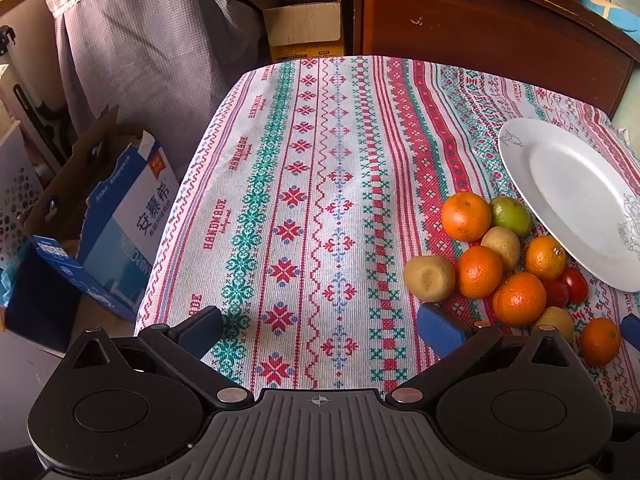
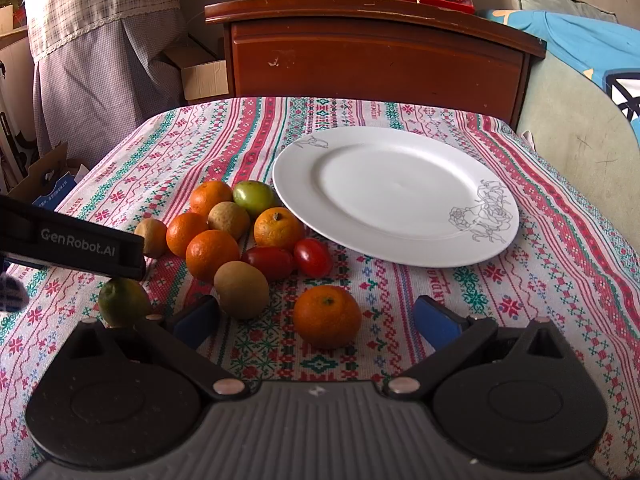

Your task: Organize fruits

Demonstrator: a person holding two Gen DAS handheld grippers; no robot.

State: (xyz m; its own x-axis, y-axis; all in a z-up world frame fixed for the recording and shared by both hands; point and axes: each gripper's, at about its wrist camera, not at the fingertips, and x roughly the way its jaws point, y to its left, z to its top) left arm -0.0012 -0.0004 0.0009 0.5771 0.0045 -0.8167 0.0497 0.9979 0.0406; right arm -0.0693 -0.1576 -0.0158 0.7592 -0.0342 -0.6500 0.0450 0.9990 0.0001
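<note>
A white plate (image 2: 400, 236) with a grey flower print lies empty on the patterned tablecloth (image 2: 540, 264). Left of it sits a heap of fruit: several oranges (image 2: 212, 254), brown kiwis (image 2: 241, 289), two red tomatoes (image 2: 313, 257) and a green fruit (image 2: 254, 197). One orange (image 2: 327, 316) lies alone, just ahead of my right gripper (image 2: 316, 322), which is open with the orange sitting between its blue pads. My left gripper (image 1: 320, 330) is open over bare cloth, with the heap (image 1: 478, 271) and the plate (image 1: 568, 200) to its right. The left gripper's body (image 2: 72, 242) shows at the left of the right wrist view, over a green fruit (image 2: 122, 300).
A dark wooden cabinet (image 2: 376, 60) stands behind the table with red snack packs on top. Cardboard boxes (image 1: 100, 216) sit on the floor to the left, by a hanging checked cloth (image 1: 152, 40). A cushioned seat (image 2: 580, 128) borders the right edge.
</note>
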